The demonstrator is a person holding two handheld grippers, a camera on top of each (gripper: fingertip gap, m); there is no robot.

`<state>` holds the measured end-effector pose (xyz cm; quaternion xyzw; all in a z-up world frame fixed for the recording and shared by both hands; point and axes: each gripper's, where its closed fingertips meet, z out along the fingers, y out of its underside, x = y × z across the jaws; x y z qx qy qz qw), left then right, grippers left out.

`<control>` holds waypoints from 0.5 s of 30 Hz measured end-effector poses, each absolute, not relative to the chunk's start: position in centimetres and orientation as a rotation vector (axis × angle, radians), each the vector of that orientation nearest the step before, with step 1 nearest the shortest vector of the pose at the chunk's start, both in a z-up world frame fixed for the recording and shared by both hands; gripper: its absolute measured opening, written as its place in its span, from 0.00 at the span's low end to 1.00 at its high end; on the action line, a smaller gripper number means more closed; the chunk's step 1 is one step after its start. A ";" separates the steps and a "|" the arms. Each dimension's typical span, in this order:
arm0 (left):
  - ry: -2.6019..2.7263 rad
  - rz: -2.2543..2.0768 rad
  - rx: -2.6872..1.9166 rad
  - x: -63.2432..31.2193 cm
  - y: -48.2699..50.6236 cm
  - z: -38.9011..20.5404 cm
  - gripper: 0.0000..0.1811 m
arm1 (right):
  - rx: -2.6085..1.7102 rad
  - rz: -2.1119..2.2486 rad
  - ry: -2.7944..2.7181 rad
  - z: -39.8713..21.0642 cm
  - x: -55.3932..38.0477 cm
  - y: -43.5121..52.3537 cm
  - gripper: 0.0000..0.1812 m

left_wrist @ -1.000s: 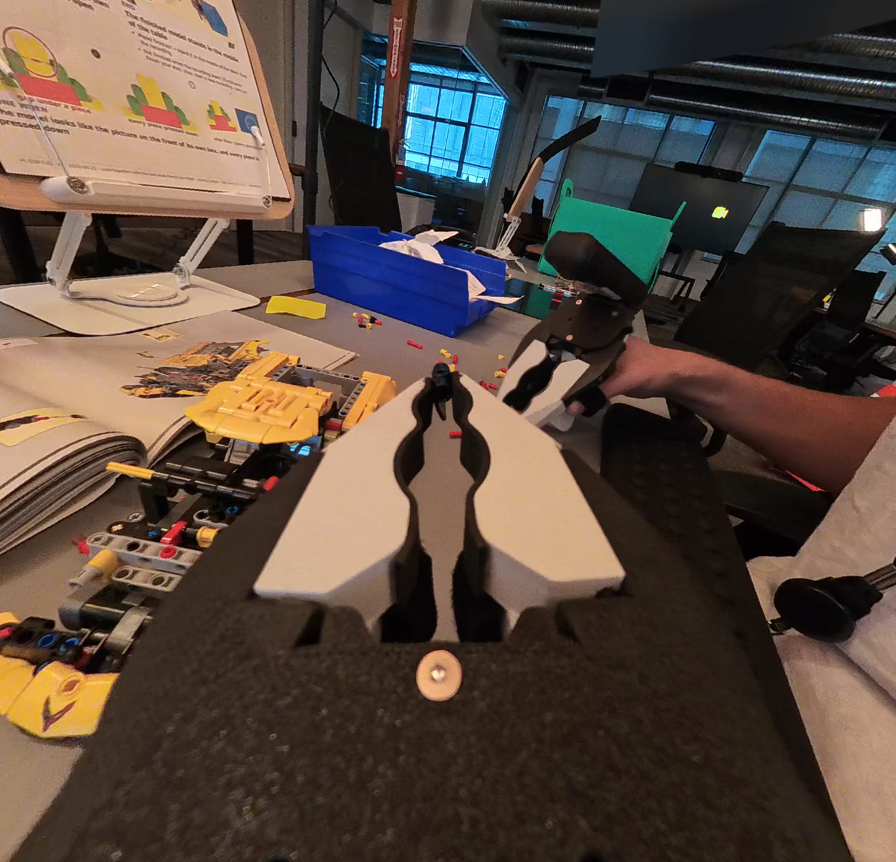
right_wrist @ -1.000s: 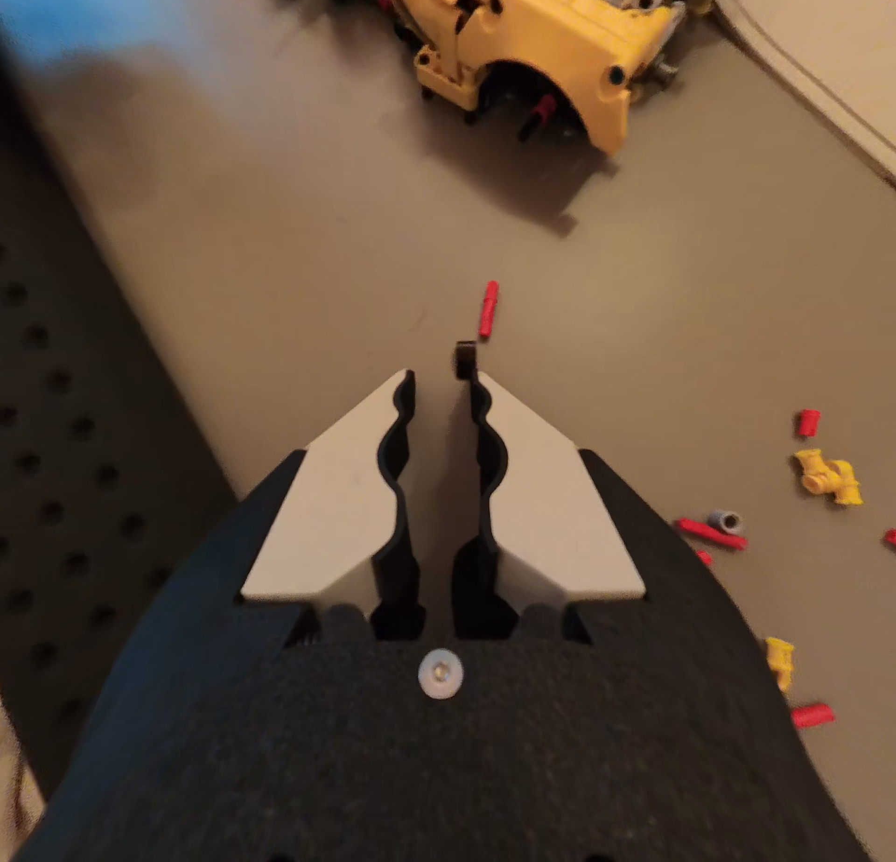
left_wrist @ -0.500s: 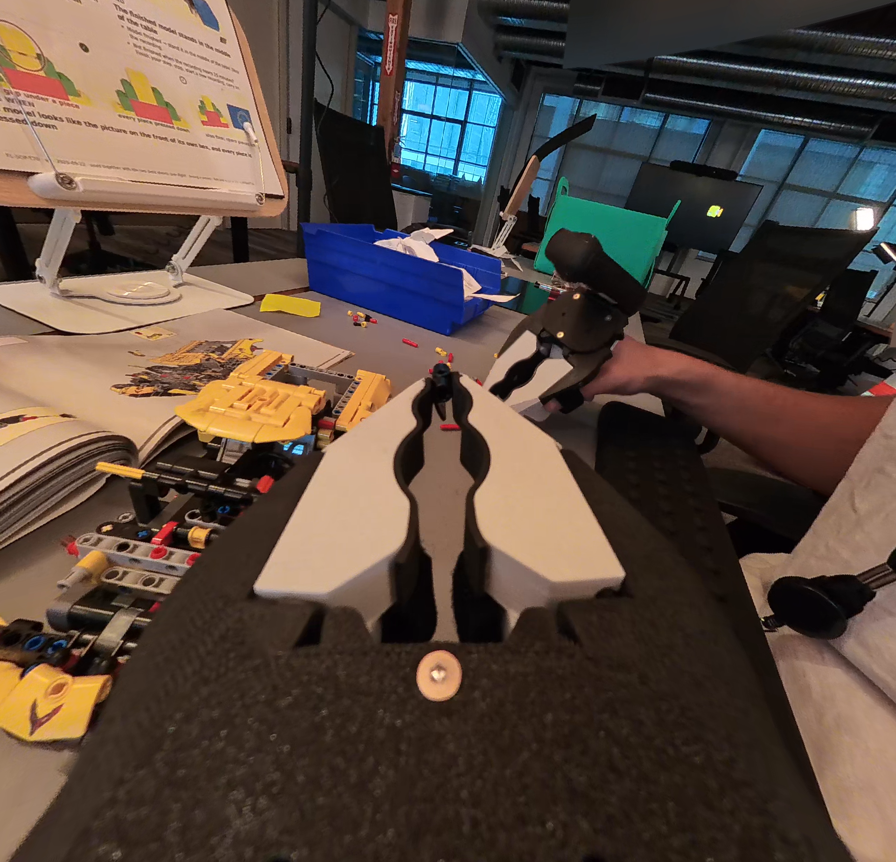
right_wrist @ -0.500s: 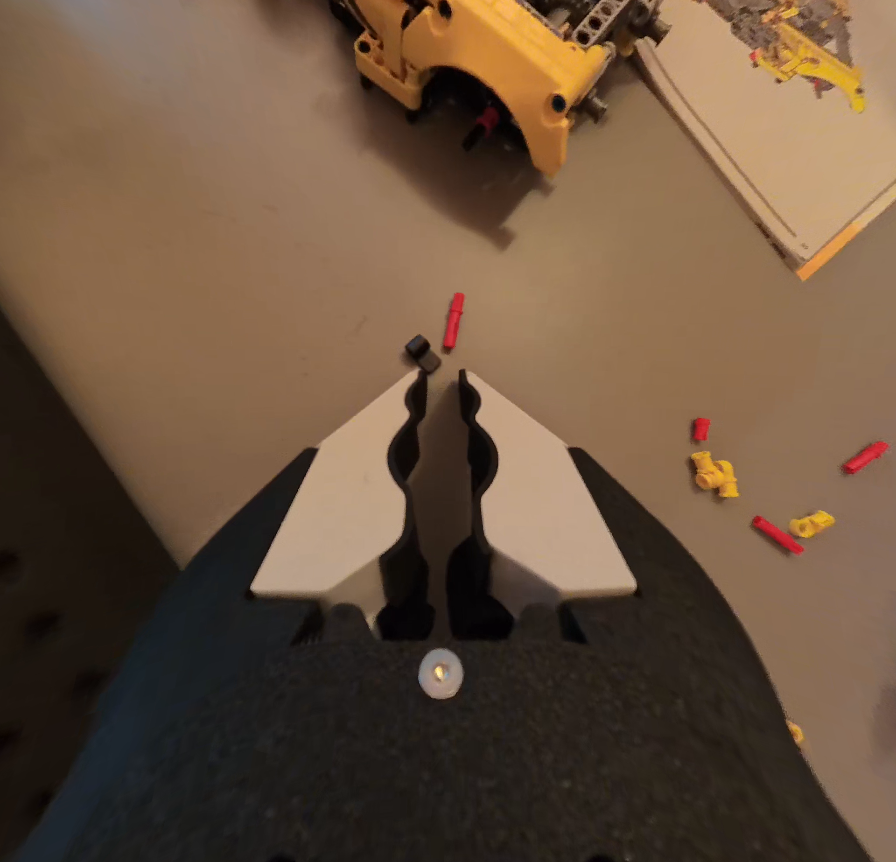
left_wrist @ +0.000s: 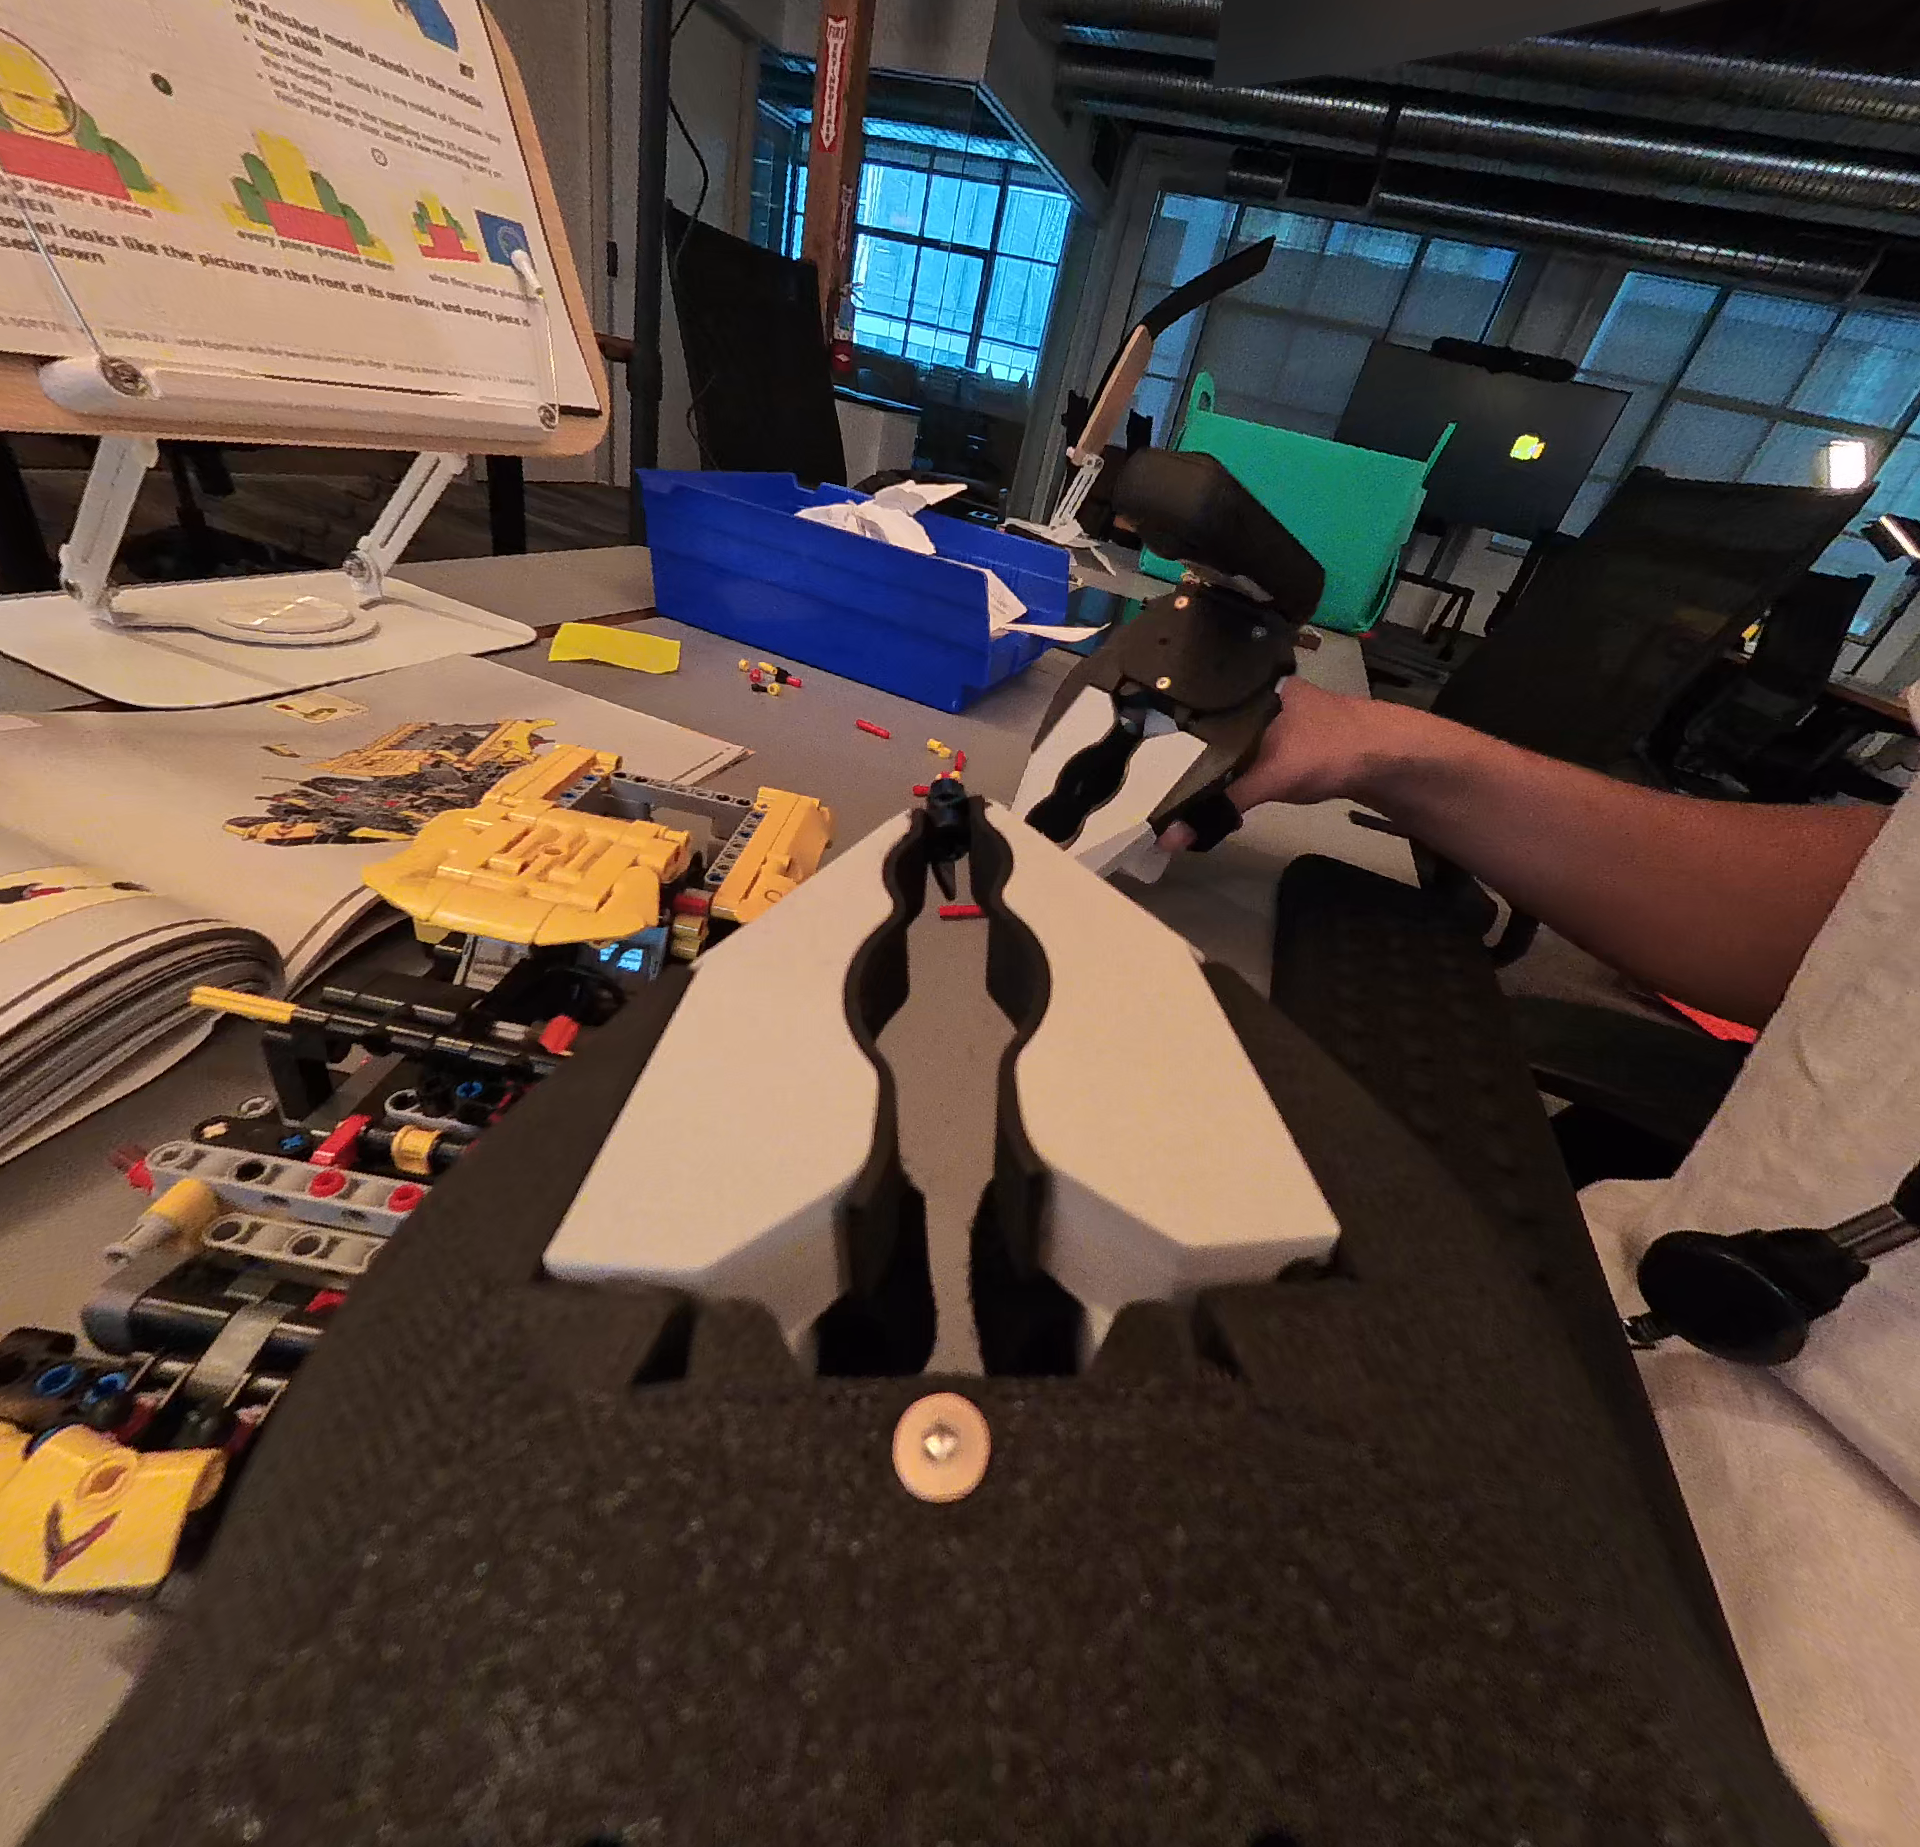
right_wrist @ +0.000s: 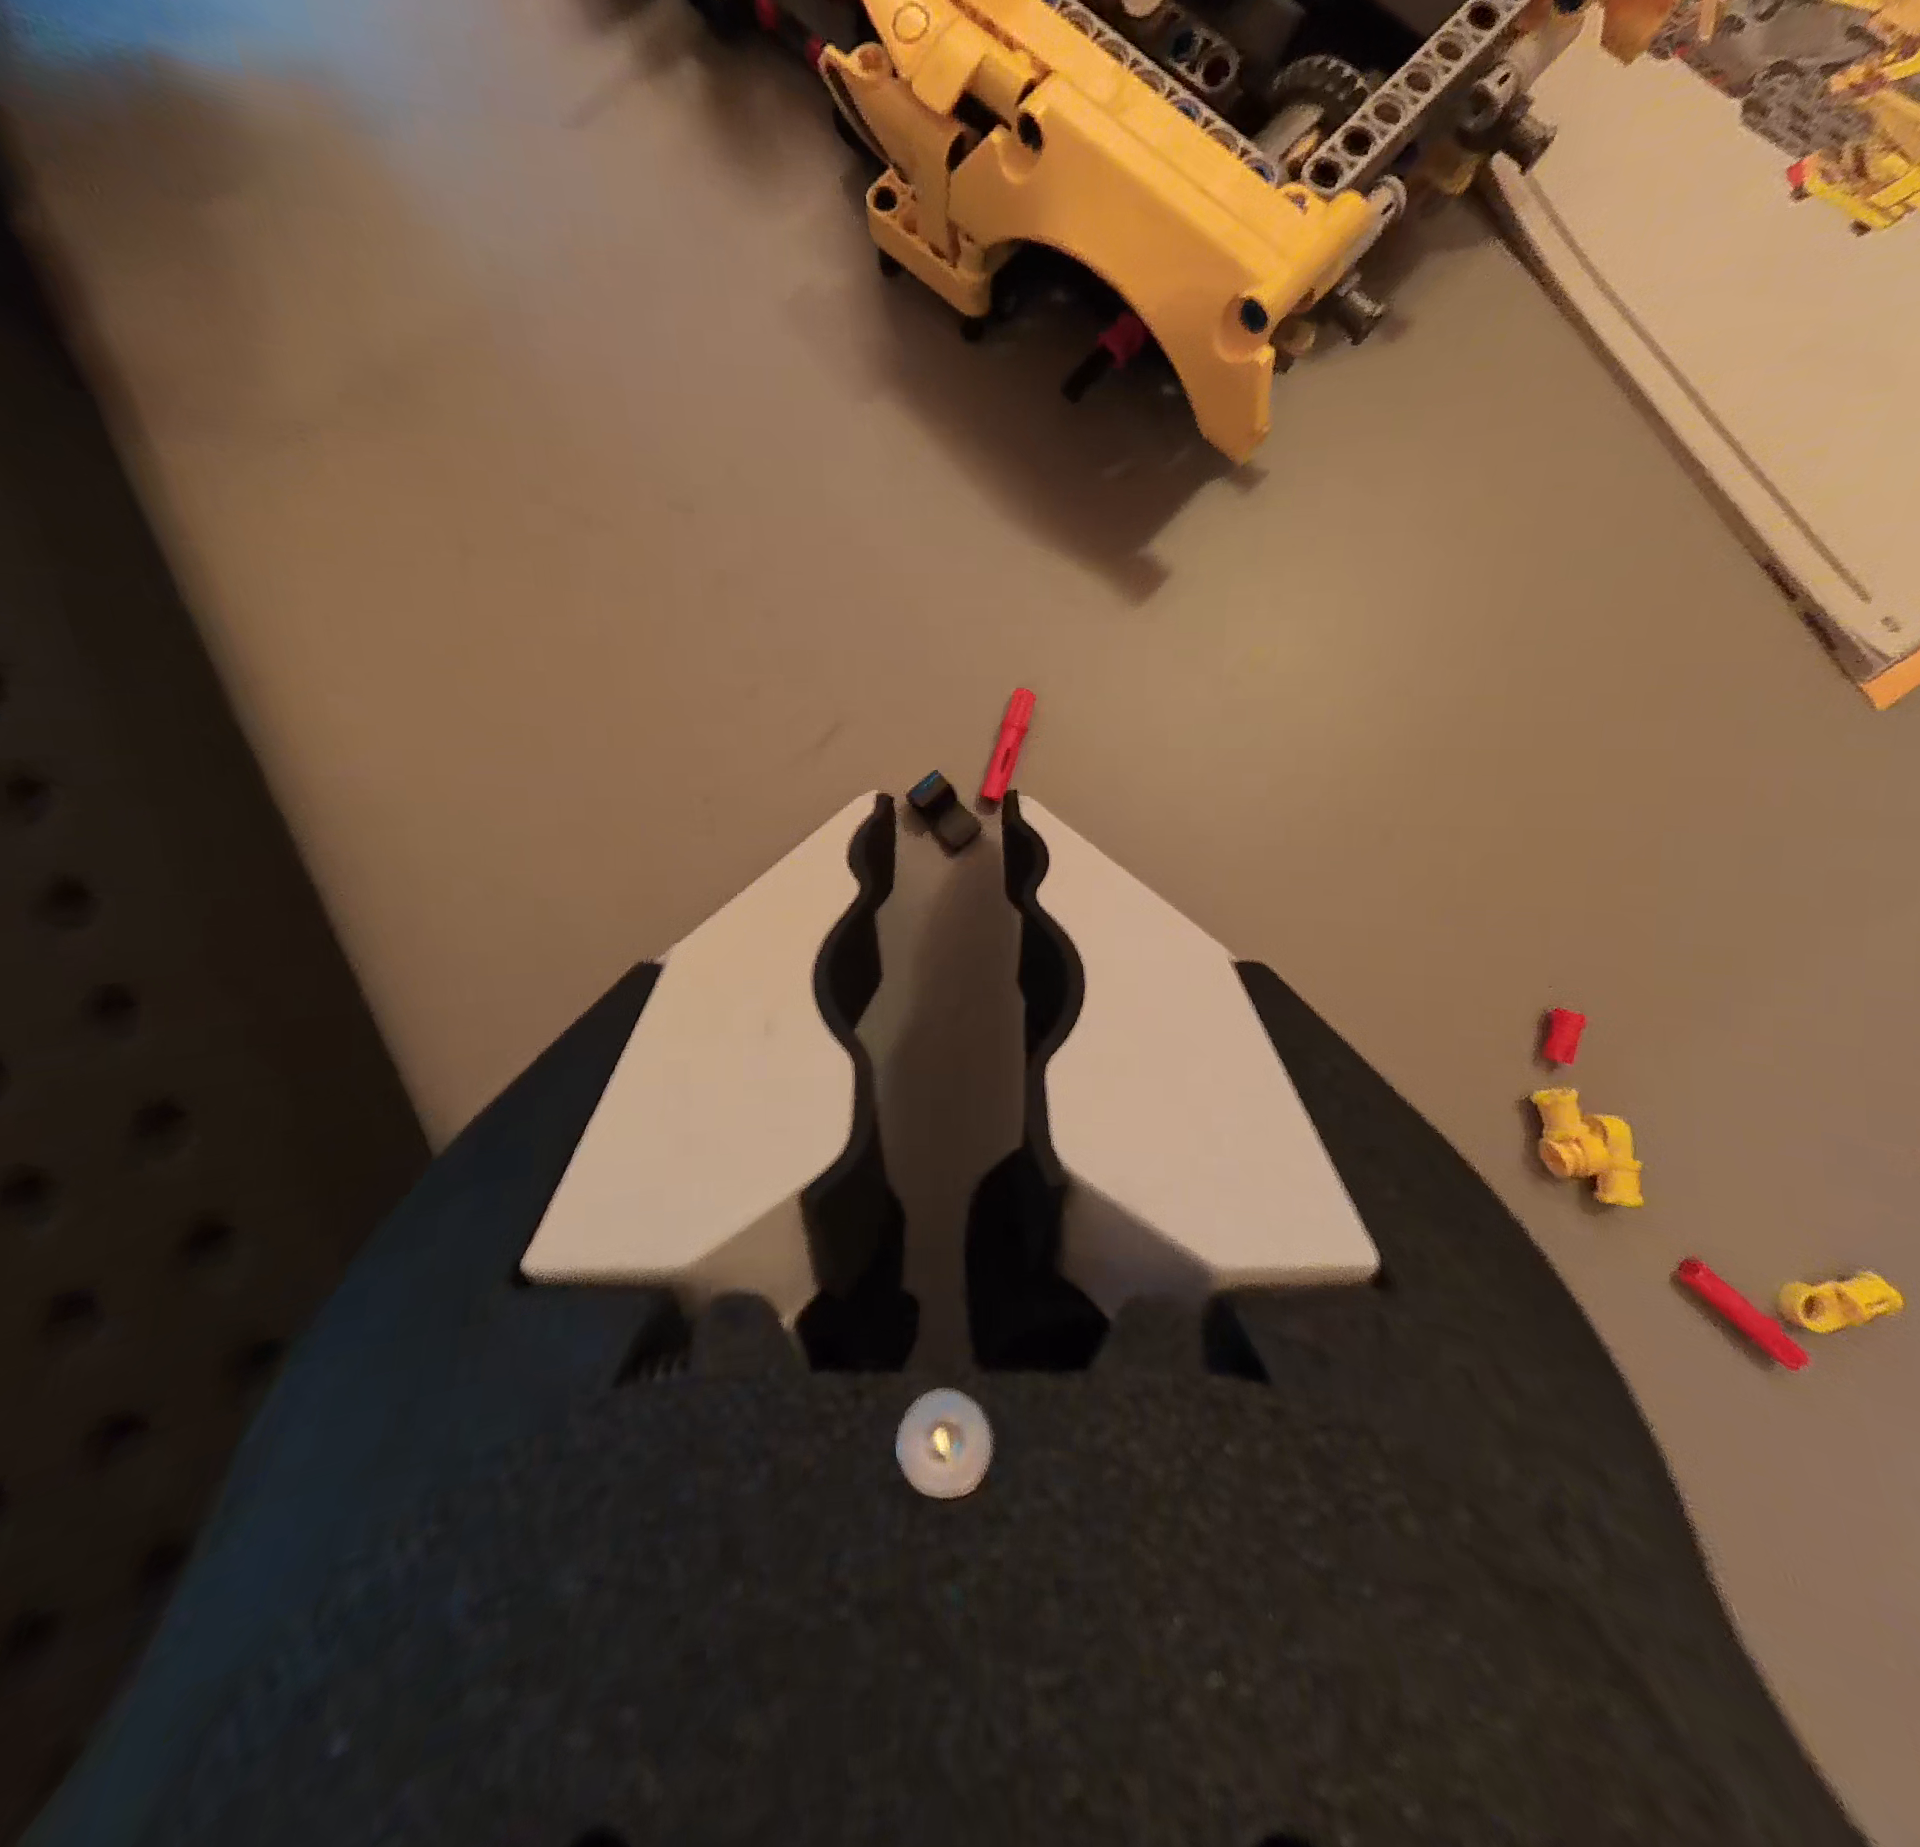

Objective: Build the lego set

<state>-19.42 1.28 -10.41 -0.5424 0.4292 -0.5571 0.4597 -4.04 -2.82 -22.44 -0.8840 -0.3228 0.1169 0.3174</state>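
My left gripper (left_wrist: pixel 948 816) is shut on a small black lego piece (left_wrist: pixel 945 829) and holds it above the table. To its left stands the yellow lego vehicle (left_wrist: pixel 540 862), with a black and grey beam frame (left_wrist: pixel 291 1174) in front of it. My right gripper (right_wrist: pixel 948 806) is open and points down at the table. Another small black piece (right_wrist: pixel 941 812) lies loose on the table between its fingertips. A red pin (right_wrist: pixel 1006 743) lies just beyond. The yellow vehicle (right_wrist: pixel 1091 187) is farther ahead. The right gripper also shows in the left wrist view (left_wrist: pixel 1091 841).
An open instruction book (left_wrist: pixel 156 862) lies left of the vehicle; its corner shows in the right wrist view (right_wrist: pixel 1766 291). A blue bin (left_wrist: pixel 831 592) and a document stand (left_wrist: pixel 260 187) are at the back. Loose red and yellow pieces (right_wrist: pixel 1590 1143) lie to the right. A black perforated surface (right_wrist: pixel 104 1070) borders the table.
The black piece that sat at my right fingertip has dropped onto the table and lies between the tips, whose jaws have spread. The left gripper has kept its hold with little movement.
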 end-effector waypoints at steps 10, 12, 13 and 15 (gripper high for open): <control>1.057 -1.380 -1.332 -19.4 1.2 -10.3 0.04 | -2.340 0.347 -0.806 -22.6 -4.3 -3.3 0.10; 1.054 -1.386 -1.332 -19.4 1.2 -10.3 0.04 | -2.349 0.352 -0.804 -22.8 -4.6 -3.6 0.10; 1.052 -1.389 -1.330 -19.5 1.2 -10.2 0.04 | -2.353 0.362 -0.802 -22.8 -4.7 -3.7 0.10; 1.049 -1.394 -1.330 -19.5 1.1 -10.2 0.04 | -2.357 0.391 -0.804 -22.9 -5.4 -4.1 0.10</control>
